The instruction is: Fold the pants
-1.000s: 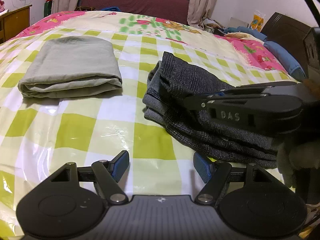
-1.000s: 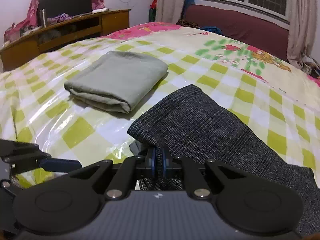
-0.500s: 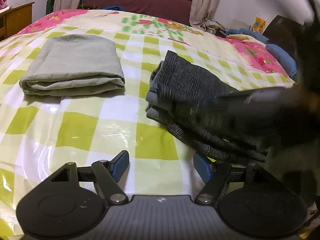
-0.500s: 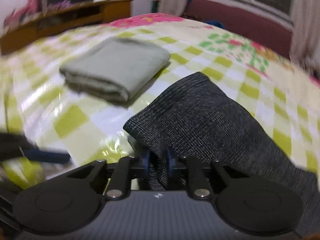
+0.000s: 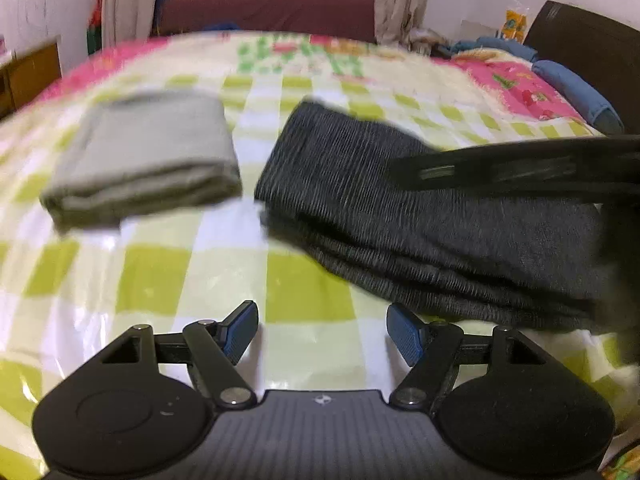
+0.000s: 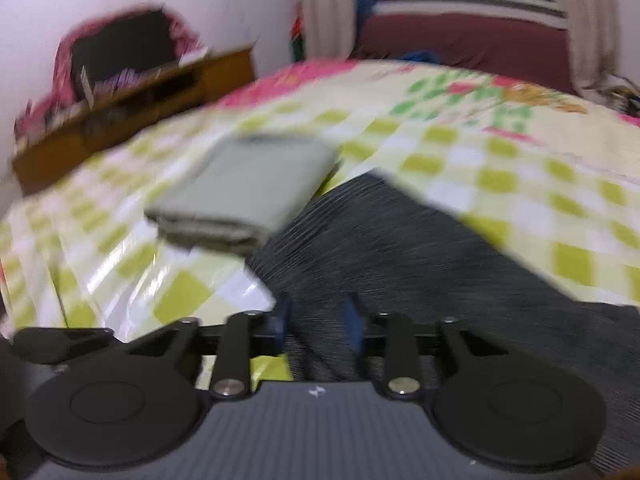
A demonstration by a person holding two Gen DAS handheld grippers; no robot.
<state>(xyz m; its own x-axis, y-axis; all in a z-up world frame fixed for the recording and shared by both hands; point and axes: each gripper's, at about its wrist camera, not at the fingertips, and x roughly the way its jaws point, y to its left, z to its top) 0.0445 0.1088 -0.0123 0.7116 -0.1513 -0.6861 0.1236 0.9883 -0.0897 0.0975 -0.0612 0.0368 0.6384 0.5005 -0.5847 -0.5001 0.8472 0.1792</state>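
Dark grey folded pants [image 5: 420, 216] lie on the checked bedspread, right of centre in the left wrist view. My left gripper [image 5: 322, 334] is open and empty just in front of their near edge. My right gripper [image 6: 318, 318] hovers over the same pants [image 6: 420, 264], its jaws partly apart with cloth showing between them; the view is blurred. The right gripper also shows as a dark bar [image 5: 520, 168] above the pants.
A folded grey-green garment [image 5: 148, 164] lies left of the dark pants; it also shows in the right wrist view [image 6: 248, 184]. The green-and-white checked bedspread [image 5: 160, 280] covers the bed. A wooden cabinet [image 6: 132, 112] stands at the left. Blue clothes [image 5: 576, 92] lie far right.
My right gripper's jaws, shut on the dark pants' edge a second ago, have opened, and it has lifted. The pants' top layer now lies flatter. The left gripper stays open.
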